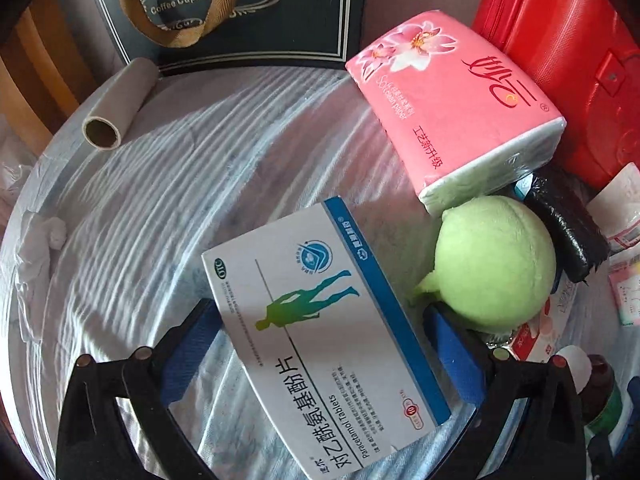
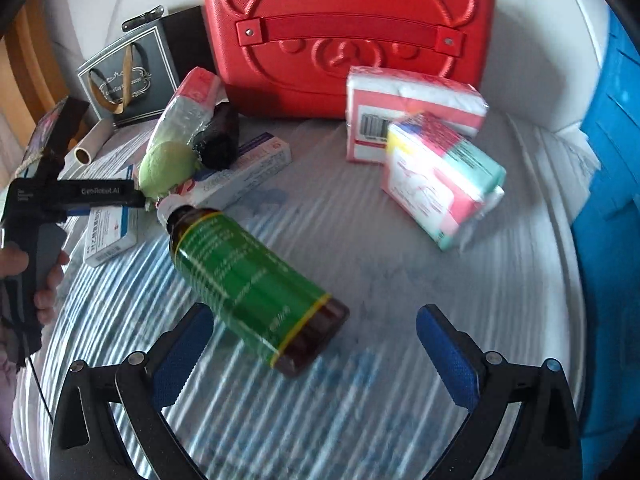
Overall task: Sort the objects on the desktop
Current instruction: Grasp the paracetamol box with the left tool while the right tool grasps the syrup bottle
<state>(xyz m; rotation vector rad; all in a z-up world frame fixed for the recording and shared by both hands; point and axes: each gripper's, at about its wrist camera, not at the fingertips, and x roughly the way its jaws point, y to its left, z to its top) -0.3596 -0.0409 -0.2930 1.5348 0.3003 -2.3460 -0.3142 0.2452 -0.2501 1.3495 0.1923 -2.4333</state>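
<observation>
Striped table (image 1: pixel 160 184): left hand-held gripper (image 1: pixel 324 344) open w/ tablet box (image 1: pixel 320 340) betw. fingers.

My left claw (image 1: pixel 320 344) has black plastic arms tipped with blue textured pads (image 1: pixel 188 356), with round copper-toned and silvery screws at the joints. My right claw (image 2: pixel 314 350) is built the same: black linkage, blue pads (image 2: pixel 450 356), metal screws. The left claw's black body reads "GenRobot.AI" in white, and a thin black cable hangs below it.
</observation>
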